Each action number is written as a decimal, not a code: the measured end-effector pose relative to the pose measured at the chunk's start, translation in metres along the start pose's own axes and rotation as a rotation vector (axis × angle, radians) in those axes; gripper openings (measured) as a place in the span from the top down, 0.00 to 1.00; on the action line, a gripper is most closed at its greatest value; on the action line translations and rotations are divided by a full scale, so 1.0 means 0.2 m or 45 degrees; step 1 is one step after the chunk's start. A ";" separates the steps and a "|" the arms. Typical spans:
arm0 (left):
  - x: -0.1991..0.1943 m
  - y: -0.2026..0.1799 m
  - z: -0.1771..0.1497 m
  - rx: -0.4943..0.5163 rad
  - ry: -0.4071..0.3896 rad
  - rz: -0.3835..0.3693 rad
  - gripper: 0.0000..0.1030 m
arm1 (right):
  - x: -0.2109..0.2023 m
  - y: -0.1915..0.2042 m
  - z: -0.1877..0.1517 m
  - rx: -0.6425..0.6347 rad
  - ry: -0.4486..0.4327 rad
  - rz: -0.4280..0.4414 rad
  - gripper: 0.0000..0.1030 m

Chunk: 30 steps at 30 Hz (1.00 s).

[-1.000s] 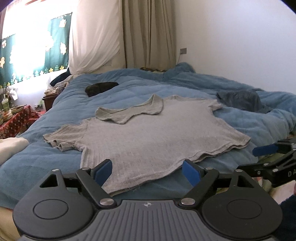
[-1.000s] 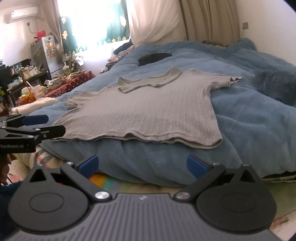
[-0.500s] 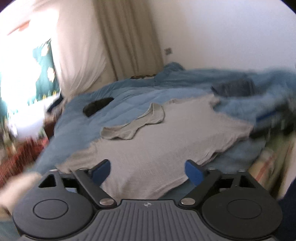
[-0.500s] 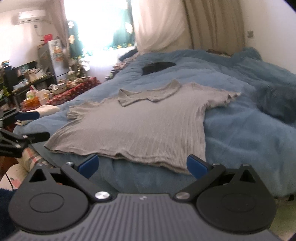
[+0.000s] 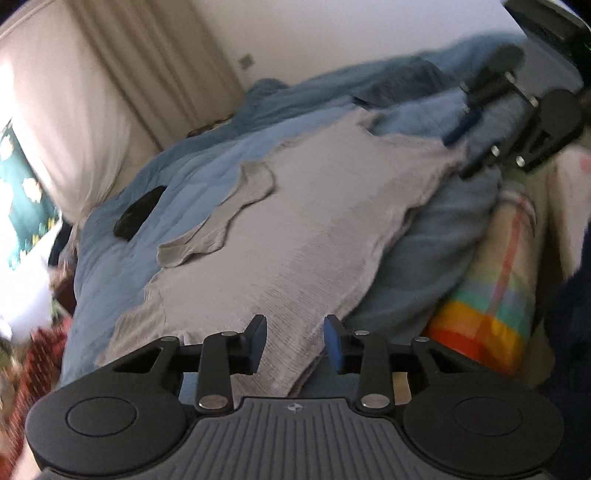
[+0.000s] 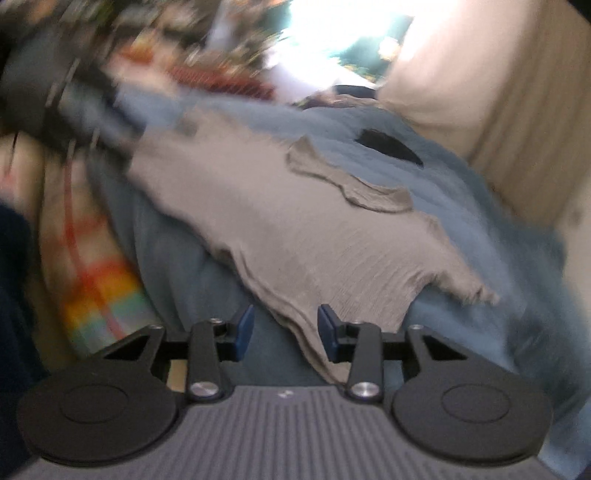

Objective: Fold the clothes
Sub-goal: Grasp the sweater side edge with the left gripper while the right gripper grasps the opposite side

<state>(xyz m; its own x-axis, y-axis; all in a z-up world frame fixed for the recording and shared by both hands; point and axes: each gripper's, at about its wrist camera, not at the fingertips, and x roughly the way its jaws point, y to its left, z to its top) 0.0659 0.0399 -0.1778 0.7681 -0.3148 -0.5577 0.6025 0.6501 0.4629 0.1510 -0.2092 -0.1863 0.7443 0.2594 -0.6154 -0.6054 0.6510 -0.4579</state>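
Grey shirt (image 5: 295, 236): lying spread flat, unfolded, folding all remaining. Left gripper (image 5: 294, 345) and right gripper (image 6: 284, 330): fingers apart, straddling hem corners.

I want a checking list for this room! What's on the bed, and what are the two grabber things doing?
Surface: blue duvet on the bed.
Job's things: grey shirt spread flat, hem at the near edge.
Clutter: black item on the duvet; dark blue garment; rainbow-striped cloth beside the bed.
Grippers: left gripper and right gripper, both partly open at the hem, gripping nothing.
Cables: nothing seen.
Surroundings: beige curtain, white wall.
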 end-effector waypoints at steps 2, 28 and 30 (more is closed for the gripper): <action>0.03 -0.02 -0.02 0.103 0.009 0.013 0.61 | 0.02 0.02 -0.02 -0.065 0.018 -0.014 0.69; 0.07 -0.14 -0.14 0.500 0.096 0.126 0.68 | 0.07 0.02 -0.10 -0.193 0.090 -0.166 0.91; 0.07 -0.15 -0.16 0.501 0.099 0.137 0.69 | 0.07 0.03 -0.11 -0.191 0.093 -0.168 0.91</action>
<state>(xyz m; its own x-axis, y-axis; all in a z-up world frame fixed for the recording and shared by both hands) 0.0516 0.0377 -0.2207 0.8216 -0.1963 -0.5352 0.5682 0.3578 0.7411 0.1520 -0.2160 -0.2122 0.8007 0.1233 -0.5862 -0.5435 0.5612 -0.6243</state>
